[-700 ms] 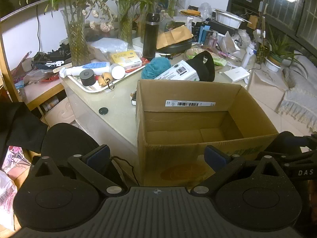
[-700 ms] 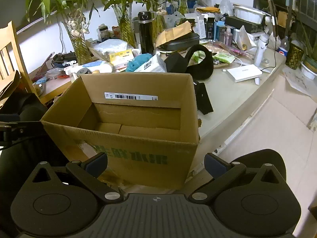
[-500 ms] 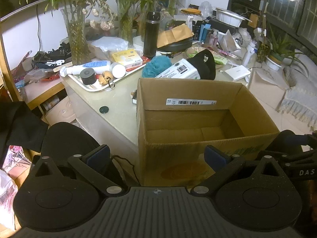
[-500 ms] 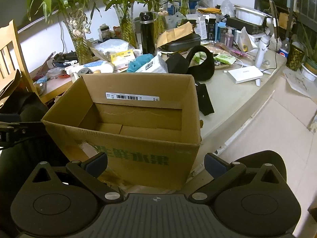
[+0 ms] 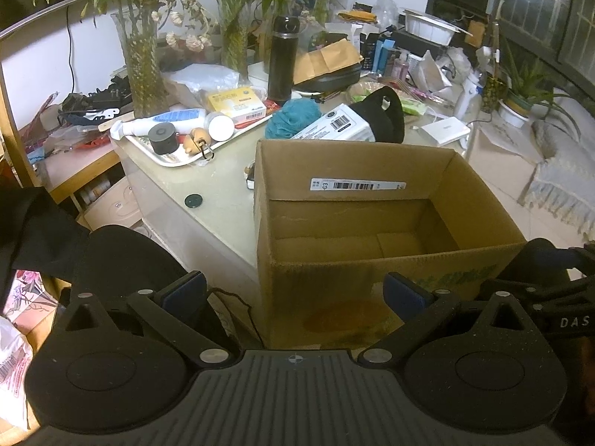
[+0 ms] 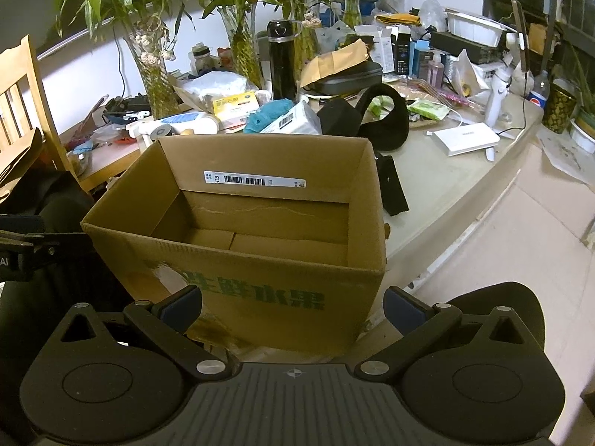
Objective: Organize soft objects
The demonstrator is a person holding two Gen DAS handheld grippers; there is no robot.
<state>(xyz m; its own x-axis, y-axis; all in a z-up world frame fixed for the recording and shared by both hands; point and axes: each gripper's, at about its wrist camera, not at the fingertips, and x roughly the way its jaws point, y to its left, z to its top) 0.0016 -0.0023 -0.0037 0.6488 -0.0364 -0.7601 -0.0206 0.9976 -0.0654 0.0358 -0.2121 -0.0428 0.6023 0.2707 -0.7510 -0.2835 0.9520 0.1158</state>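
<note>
An open cardboard box [image 5: 357, 163] with nothing visible inside stands at the table's near edge; it also shows in the right wrist view [image 6: 260, 156]. Behind it lie a teal mesh bath puff [image 5: 293, 117] [image 6: 269, 113], a white tissue pack [image 5: 334, 126] [image 6: 293, 120] and black earmuffs [image 5: 385, 115] [image 6: 383, 119]. A flat black cloth piece [image 6: 392, 186] lies right of the box. My left gripper [image 5: 293, 293] is open and empty, in front of the box's left corner. My right gripper [image 6: 293, 303] is open and empty, close to the box's front wall.
A white tray [image 5: 163, 156] with a tube and small items sits at the left. A black flask [image 5: 282, 59], glass vases with bamboo [image 5: 143, 63] and clutter fill the table's back. A white router [image 6: 466, 137] lies right. A wooden chair [image 6: 22, 100] stands left.
Both grippers have crept slightly closer to the box and the view has shifted a little. Nothing was taken hold of.
</note>
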